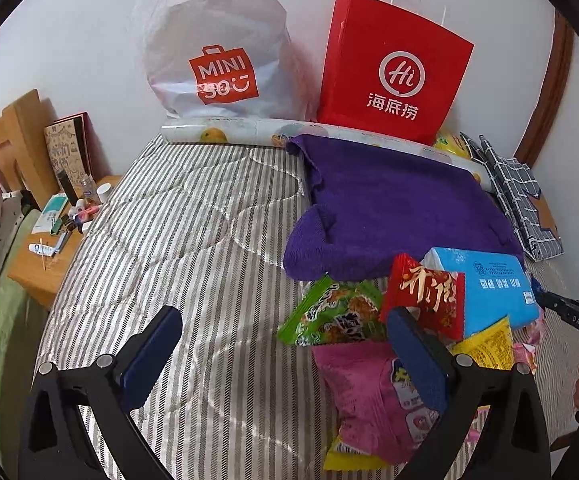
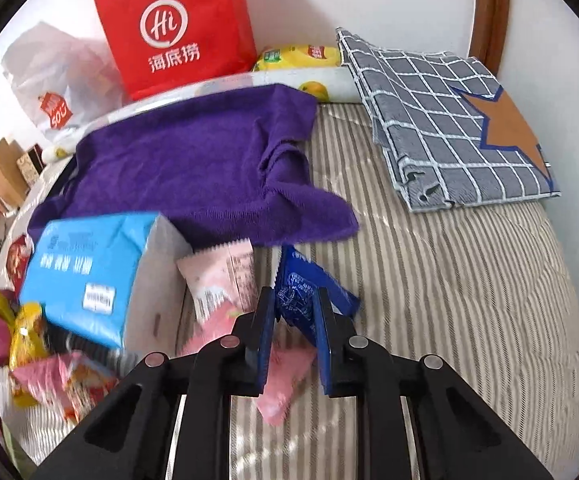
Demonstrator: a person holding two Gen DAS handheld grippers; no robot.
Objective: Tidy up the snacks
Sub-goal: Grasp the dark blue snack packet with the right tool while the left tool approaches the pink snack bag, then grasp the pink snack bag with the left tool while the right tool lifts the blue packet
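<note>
Snacks in shiny packets lie in a heap on the striped grey-and-white bed cover (image 1: 193, 248). Nearest, the right gripper (image 2: 293, 308) pinches a small dark blue snack packet (image 2: 301, 300) tight between its two blue pads, just above a pink packet (image 2: 281, 384). The left gripper (image 1: 285, 328) hangs wide apart with nothing in it; its right pad is over a big pink snack bag (image 1: 365, 396). At 1 o'clock from it sit a green packet (image 1: 333, 312), a red packet (image 1: 429, 296) and a blue tissue pack (image 1: 493, 284). Farther off lies a purple cloth (image 1: 389, 200). At 12 o'clock, by the wall, stand a white plastic bag (image 1: 217, 44) and a red paper bag (image 1: 393, 68).
</note>
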